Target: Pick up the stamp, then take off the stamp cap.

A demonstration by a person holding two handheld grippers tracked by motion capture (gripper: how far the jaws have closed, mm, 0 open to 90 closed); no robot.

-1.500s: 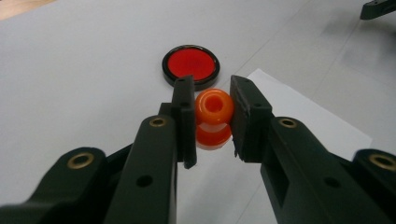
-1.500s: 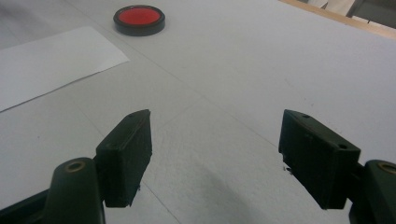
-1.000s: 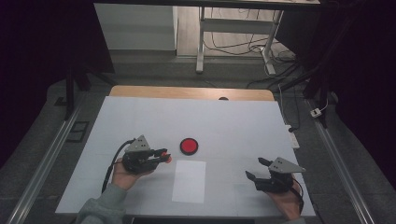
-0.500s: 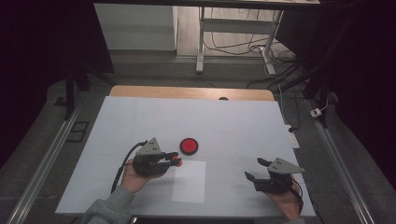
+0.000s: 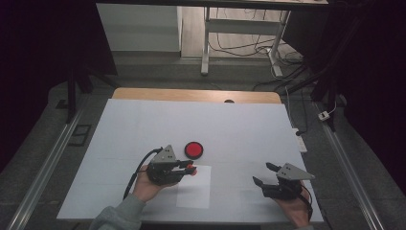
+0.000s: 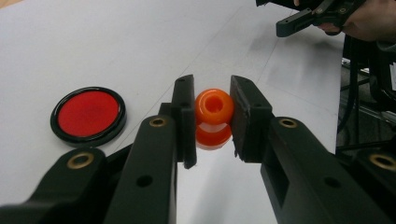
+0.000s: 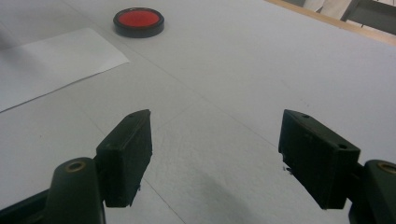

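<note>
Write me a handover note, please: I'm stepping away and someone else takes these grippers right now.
Left gripper: shut on the orange stamp, held above the near left edge of the white paper sheet.
Right gripper: open, holding nothing, over bare table at the right.
Red ink pad: lies just beyond the sheet.
Done: stamp picked up.
Left: probably pressing it on the sheet; no mark is visible there yet.

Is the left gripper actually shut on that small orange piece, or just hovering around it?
Shut on it: the left gripper has both black jaws pressed against the sides of the small orange rounded plastic piece, holding it above the white table.
</note>
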